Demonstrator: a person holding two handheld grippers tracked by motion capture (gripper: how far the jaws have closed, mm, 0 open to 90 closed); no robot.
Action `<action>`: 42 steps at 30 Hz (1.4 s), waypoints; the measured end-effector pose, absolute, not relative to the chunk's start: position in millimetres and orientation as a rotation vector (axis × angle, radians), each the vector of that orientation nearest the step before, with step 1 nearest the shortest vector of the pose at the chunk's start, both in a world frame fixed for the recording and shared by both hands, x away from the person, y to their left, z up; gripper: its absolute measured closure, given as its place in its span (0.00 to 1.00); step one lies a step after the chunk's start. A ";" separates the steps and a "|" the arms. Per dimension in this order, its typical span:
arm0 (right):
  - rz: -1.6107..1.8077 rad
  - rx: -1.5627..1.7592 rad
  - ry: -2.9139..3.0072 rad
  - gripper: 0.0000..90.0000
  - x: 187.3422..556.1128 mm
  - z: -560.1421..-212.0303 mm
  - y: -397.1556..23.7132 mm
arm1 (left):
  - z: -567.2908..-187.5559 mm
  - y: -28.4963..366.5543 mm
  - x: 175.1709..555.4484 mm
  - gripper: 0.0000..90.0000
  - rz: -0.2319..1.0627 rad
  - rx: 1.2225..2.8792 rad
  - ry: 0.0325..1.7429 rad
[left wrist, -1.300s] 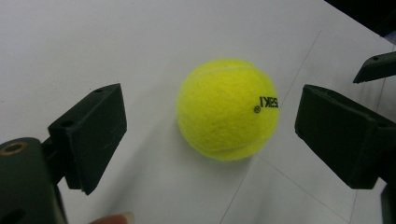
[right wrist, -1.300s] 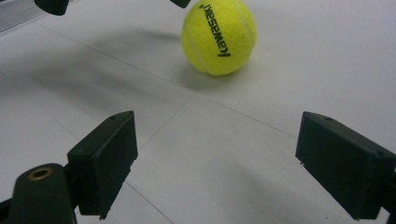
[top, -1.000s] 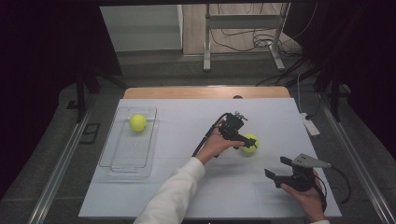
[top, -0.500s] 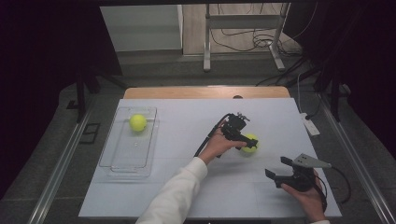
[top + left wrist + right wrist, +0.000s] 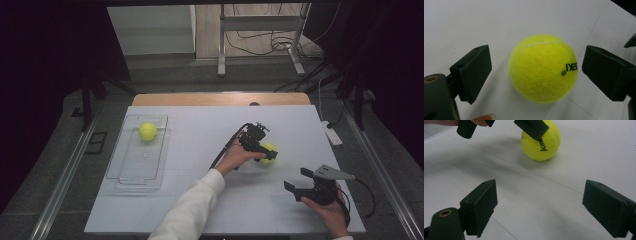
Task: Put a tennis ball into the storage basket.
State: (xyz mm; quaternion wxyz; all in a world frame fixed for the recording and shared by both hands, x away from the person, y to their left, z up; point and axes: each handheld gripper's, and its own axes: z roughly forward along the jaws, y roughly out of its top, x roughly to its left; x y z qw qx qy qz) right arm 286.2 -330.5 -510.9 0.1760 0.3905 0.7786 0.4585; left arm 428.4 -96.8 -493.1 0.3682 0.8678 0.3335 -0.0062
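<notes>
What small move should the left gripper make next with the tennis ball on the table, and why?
Probably close the jaws. The left gripper is open, with the tennis ball resting on the table between its pads and a gap showing on each side, so nothing grips the ball yet.

In the high view, the left gripper (image 5: 264,153) is covering part of the ball (image 5: 269,152), at its nine o'clock side. In the left gripper view, the ball's lettering is curving out of sight at three o'clock. The tray ball (image 5: 147,131) is showing too small to read.
</notes>
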 end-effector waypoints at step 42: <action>1.295 1.108 2.201 0.15 286.2 -510.8 -331.0 | -495.9 -103.3 422.1 0.30 0.017 2.270 0.837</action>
